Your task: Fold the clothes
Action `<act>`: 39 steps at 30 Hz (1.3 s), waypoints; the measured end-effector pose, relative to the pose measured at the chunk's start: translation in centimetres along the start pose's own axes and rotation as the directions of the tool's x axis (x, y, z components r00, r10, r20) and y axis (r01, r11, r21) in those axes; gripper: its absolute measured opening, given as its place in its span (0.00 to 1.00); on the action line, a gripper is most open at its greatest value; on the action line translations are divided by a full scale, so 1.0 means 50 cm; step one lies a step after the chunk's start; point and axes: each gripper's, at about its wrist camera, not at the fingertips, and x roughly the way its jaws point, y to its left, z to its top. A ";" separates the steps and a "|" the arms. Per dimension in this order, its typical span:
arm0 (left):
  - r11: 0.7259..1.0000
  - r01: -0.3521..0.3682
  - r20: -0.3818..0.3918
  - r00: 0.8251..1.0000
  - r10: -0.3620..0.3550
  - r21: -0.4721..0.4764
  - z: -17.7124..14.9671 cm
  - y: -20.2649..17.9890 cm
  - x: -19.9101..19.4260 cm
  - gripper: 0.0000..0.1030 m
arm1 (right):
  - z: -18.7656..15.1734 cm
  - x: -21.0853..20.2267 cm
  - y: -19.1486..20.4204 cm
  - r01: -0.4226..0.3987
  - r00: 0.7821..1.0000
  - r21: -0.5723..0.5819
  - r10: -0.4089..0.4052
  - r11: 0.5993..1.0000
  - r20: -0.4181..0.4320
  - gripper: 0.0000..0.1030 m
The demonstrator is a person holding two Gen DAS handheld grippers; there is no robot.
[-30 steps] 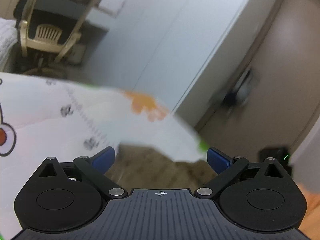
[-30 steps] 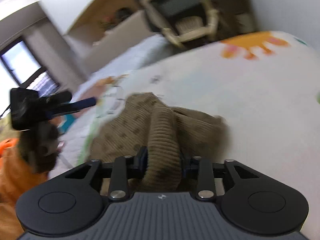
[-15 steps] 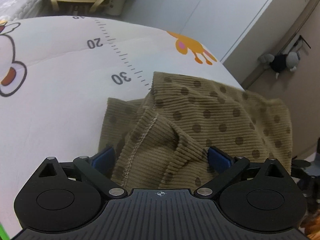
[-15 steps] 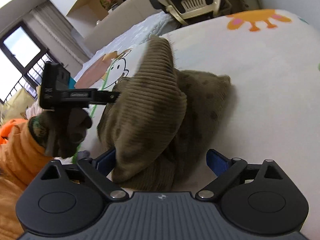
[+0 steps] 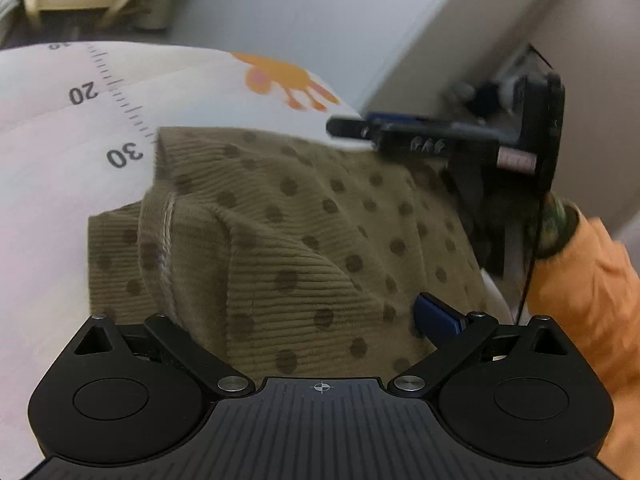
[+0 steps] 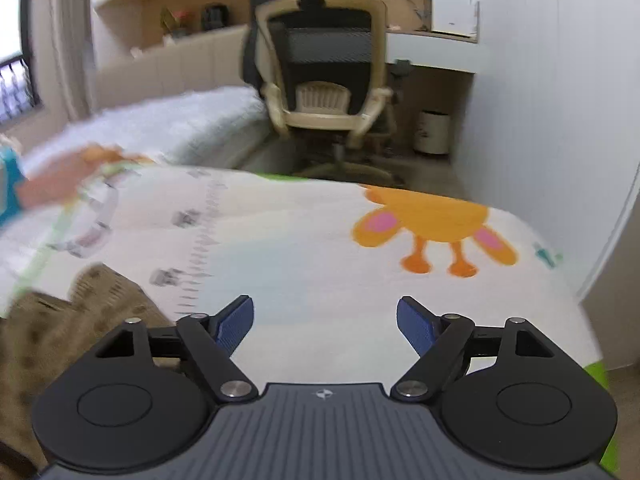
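Olive corduroy garment (image 5: 280, 240) with dark dots lies crumpled on a white printed mat (image 5: 52, 184), its folds bunched and a stitched hem turned up at the left. Left claw (image 5: 304, 320) stands wide, hovering low over the near edge of the garment; only its right blue pad (image 5: 436, 316) shows, and the left pad is hidden behind cloth. Right claw (image 6: 325, 320) also stands wide and holds nothing, its two blue pads (image 6: 236, 320) over bare mat, with the garment off to its lower left (image 6: 60, 320). From the left wrist view, the right claw (image 5: 348, 127) appears side-on beyond the far edge of the garment, carried by a gloved hand (image 5: 556, 220) in an orange sleeve (image 5: 592, 292). Mat print: a number scale (image 5: 120, 120) and an orange cartoon animal (image 6: 432, 228). Behind the mat stands an office chair (image 6: 324, 68).
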 end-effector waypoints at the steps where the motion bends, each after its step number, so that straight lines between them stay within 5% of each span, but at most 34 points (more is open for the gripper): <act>1: 1.000 -0.013 0.001 1.000 0.013 0.013 -0.004 0.005 -0.019 0.98 | -0.011 -0.027 0.000 -0.042 0.999 0.021 0.042 0.999 -0.003 0.83; 6: 0.995 -0.099 0.109 0.989 0.099 -0.007 0.008 0.053 -0.126 0.98 | -0.078 -0.159 0.009 -0.246 0.968 0.086 0.248 0.965 -0.019 0.95; 8: 0.997 -0.065 0.140 0.988 0.070 -0.037 0.018 0.068 -0.140 0.98 | -0.110 -0.197 0.027 -0.291 0.955 0.057 0.293 0.955 -0.043 0.96; 12: 0.996 -0.037 0.076 0.996 0.044 -0.085 0.016 0.077 -0.085 0.98 | -0.182 -0.189 0.088 -0.342 0.924 0.009 0.338 0.940 -0.177 0.96; 14: 0.994 -0.052 0.038 0.998 0.056 -0.100 0.011 0.075 -0.056 0.98 | -0.204 -0.157 0.130 -0.320 0.924 -0.091 0.290 0.943 -0.249 0.96; 17: 0.993 -0.066 0.048 0.996 0.071 -0.096 0.011 0.070 -0.060 0.98 | -0.196 -0.122 0.147 -0.187 0.967 -0.281 0.126 0.941 -0.223 0.96; 19: 0.993 -0.083 0.081 0.993 0.090 -0.086 0.016 0.072 -0.081 0.98 | -0.159 -0.098 0.106 -0.155 0.974 -0.254 0.103 0.955 -0.204 0.96; 21: 0.993 -0.091 0.110 0.989 0.099 -0.078 0.025 0.071 -0.099 0.98 | -0.123 -0.075 0.061 0.008 0.990 -0.264 -0.046 0.965 -0.137 0.95; 23: 0.993 -0.092 0.134 0.986 0.100 -0.071 0.033 0.068 -0.111 0.99 | -0.094 -0.052 0.006 0.213 0.970 -0.256 -0.236 0.943 -0.063 0.93; 25: 0.995 -0.077 0.137 0.987 0.085 -0.060 0.042 0.059 -0.102 0.99 | -0.066 -0.037 -0.054 0.363 0.927 -0.184 -0.374 0.913 -0.025 0.91; 29: 0.999 -0.021 0.144 0.989 0.025 -0.027 0.069 0.027 -0.063 0.99 | -0.038 -0.073 -0.126 0.314 0.949 0.056 -0.315 0.948 0.002 0.91; 33: 1.000 0.015 0.199 0.980 -0.014 -0.006 0.121 -0.002 -0.003 0.99 | -0.040 -0.100 -0.121 0.229 0.970 0.152 -0.239 0.961 0.049 0.92; 35: 0.998 -0.065 0.191 0.980 0.063 0.007 0.141 -0.007 0.028 0.99 | -0.031 -0.106 -0.103 0.164 0.979 0.171 -0.182 0.971 0.093 0.92; 39: 0.980 -0.196 0.060 0.979 0.195 0.012 0.102 0.033 0.041 0.99 | -0.023 -0.103 -0.034 0.079 0.987 0.104 -0.093 0.991 0.134 0.94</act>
